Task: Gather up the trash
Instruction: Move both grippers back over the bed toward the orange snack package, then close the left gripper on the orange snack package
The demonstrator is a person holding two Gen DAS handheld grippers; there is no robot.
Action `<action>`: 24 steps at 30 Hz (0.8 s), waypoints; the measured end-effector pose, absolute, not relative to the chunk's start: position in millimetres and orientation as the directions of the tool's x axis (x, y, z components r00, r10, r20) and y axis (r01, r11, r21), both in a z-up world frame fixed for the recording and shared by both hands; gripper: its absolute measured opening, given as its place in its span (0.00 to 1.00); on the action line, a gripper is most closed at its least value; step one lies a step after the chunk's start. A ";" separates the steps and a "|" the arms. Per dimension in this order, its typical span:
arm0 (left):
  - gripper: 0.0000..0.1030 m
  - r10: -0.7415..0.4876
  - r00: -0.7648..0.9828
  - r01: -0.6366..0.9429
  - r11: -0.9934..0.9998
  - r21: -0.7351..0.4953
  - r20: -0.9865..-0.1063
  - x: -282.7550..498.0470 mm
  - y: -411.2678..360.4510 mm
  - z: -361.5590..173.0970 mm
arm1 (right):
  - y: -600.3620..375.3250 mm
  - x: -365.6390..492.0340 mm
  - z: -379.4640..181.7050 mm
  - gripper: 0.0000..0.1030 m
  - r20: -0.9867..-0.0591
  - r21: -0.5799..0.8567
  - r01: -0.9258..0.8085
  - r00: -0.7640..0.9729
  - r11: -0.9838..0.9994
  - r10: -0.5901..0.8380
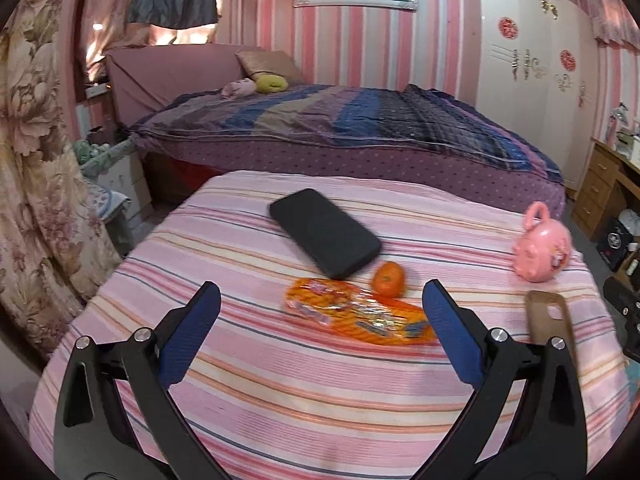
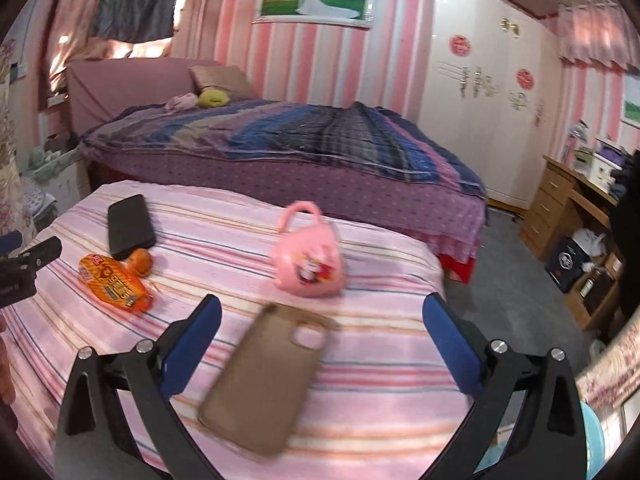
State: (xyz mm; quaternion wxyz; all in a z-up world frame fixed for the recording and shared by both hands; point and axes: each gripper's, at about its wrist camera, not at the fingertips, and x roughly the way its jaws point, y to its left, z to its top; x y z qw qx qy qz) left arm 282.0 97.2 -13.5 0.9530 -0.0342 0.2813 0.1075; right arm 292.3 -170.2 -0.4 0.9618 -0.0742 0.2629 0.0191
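Note:
An orange snack wrapper [image 1: 360, 316] lies flat on the pink striped cloth [image 1: 248, 380]. It sits just ahead of my open left gripper [image 1: 320, 300], between the lines of its blue pads. A small orange fruit [image 1: 388, 279] rests against the wrapper's far side. In the right wrist view the wrapper [image 2: 116, 282] and fruit [image 2: 141, 261] lie far left. My right gripper [image 2: 322, 312] is open above a brown phone case [image 2: 266, 376], holding nothing. The left gripper's black body [image 2: 24, 266] shows at that view's left edge.
A black phone [image 1: 324, 232] lies beyond the wrapper, and a pink toy handbag [image 1: 542, 248] stands at the right. A purple bed [image 1: 340, 136] fills the space behind. A wooden desk [image 2: 576, 216] and boxes stand on the floor to the right; floral curtain [image 1: 36, 184] hangs left.

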 end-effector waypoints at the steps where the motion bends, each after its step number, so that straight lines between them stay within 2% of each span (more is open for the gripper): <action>1: 0.95 0.198 0.815 -0.234 0.972 0.004 -0.544 282.8 100.9 -15.0 | -164.0 294.5 -6.5 0.95 -0.514 -0.131 -0.084 0.858 0.988 0.004; 5: 0.95 0.215 0.791 -0.250 0.968 0.019 -0.572 288.7 112.0 -26.8 | -154.3 303.5 -19.0 0.95 -0.553 -0.116 -0.097 0.833 0.989 0.017; 10: 0.95 0.240 0.747 -0.280 0.959 0.035 -0.620 296.2 126.1 -45.3 | -150.9 303.7 -27.9 0.95 -0.556 -0.113 -0.091 0.831 0.989 0.013; 15: 0.95 0.226 0.702 -0.312 0.950 -0.006 -0.675 307.4 144.9 -64.8 | -157.3 308.0 -34.9 0.95 -0.570 -0.080 -0.058 0.821 0.995 0.002; 19: 0.95 0.191 0.658 -0.317 0.948 -0.037 -0.728 319.3 155.8 -83.4 | -160.1 310.3 -37.9 0.95 -0.568 -0.111 -0.041 0.822 0.993 -0.030; 24: 0.94 0.201 0.665 -0.333 0.942 -0.044 -0.719 326.4 155.9 -81.3 | -163.9 316.0 -43.0 0.95 -0.586 -0.110 -0.049 0.810 0.993 -0.025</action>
